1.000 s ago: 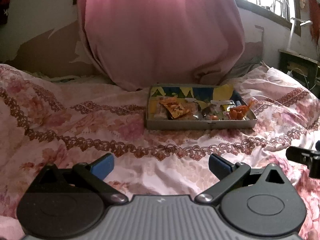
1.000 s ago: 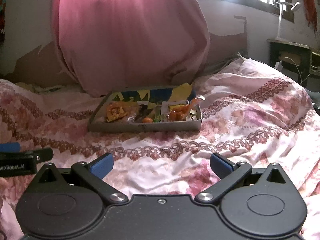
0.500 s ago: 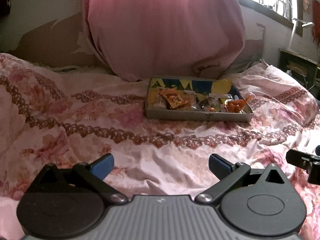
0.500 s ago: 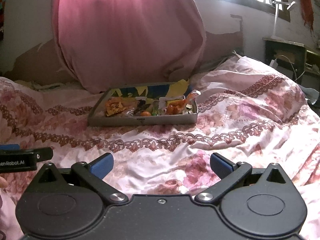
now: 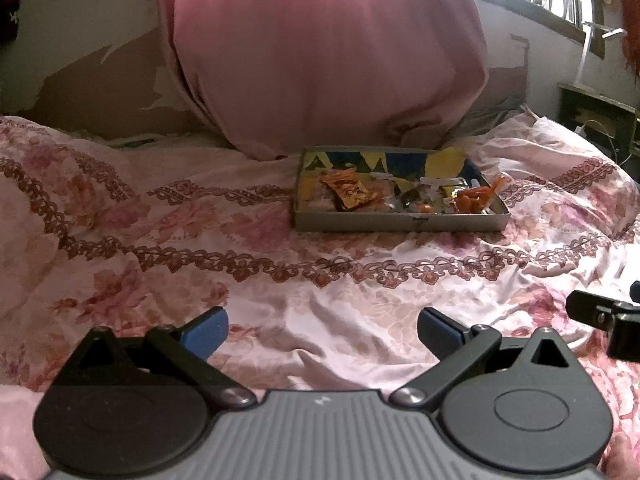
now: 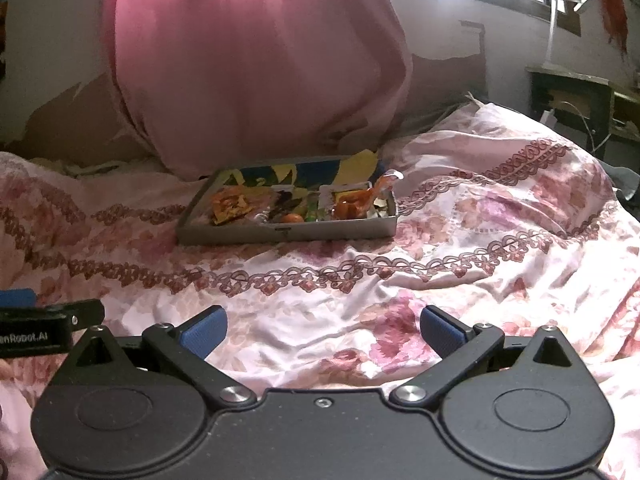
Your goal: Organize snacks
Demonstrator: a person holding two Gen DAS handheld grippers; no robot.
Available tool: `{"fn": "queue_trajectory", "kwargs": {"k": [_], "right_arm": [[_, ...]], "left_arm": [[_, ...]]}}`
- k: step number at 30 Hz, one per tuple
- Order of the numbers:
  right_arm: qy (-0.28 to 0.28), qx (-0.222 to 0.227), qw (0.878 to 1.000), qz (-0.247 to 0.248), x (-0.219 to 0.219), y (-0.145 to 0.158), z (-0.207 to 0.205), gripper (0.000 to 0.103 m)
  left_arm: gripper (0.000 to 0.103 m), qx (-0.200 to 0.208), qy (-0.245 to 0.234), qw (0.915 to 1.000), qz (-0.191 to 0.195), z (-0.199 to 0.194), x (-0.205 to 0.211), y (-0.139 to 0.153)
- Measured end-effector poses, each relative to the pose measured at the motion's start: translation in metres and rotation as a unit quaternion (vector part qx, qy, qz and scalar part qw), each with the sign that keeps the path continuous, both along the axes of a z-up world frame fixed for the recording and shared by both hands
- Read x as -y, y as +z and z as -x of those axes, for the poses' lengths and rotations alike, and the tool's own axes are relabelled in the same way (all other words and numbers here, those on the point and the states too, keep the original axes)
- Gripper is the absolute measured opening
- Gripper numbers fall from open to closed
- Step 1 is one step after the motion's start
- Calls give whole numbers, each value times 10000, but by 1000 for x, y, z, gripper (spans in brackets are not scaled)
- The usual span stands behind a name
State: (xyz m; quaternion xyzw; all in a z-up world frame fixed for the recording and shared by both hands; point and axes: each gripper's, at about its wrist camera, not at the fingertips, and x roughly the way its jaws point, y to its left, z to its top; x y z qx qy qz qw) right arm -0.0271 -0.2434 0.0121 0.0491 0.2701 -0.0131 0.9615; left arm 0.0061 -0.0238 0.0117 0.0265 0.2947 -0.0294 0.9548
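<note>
A shallow grey tray (image 5: 400, 224) (image 6: 288, 234) lies on the flowered bedspread, ahead of both grippers. It holds several snacks: an orange packet (image 5: 350, 190) (image 6: 232, 204) at its left, an orange-red wrapped snack (image 5: 476, 198) (image 6: 356, 204) at its right, small dark and green pieces between. My left gripper (image 5: 322, 334) is open and holds nothing, well short of the tray. My right gripper (image 6: 323, 334) is likewise open with nothing in it, the tray ahead and slightly left.
A big pink bundle of cloth (image 5: 320, 52) (image 6: 256, 64) hangs right behind the tray. Pink floral bedspread (image 5: 200, 240) covers everything around. A dark side table (image 5: 596, 120) (image 6: 568, 96) and a window stand at the far right. Each gripper shows at the other view's edge.
Both views have drifted back and tilted slightly; the tray looks a little farther than a second ago. Both grippers stay open.
</note>
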Motion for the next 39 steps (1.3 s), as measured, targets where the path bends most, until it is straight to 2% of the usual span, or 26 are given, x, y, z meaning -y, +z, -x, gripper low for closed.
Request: {"fn": "queue_trajectory", "kwargs": {"k": [6,15,21,26,39], "right_arm": [[-4,-74,10000,26,0,-3,-2,102],[-131,-341,9993,-43,3,-14,-11,102],[-194,-403,9989,-101,3,-20,-20,102],[-207,-469,9986,-88,3,-24,-24,102],[-285,-458,9985,-117,7,-24,-25,102]], "left_arm": [[103,-100,-36,9998,-150,-4,4,-4],[103,-504,9,9981,-360,-19,10,-16],[103,-629,93,9979,84,-33,6,-22],[103,-783,201,9966,140,-41,4,-28],[103,-645,103,9978,-144,-32,13,-26]]}}
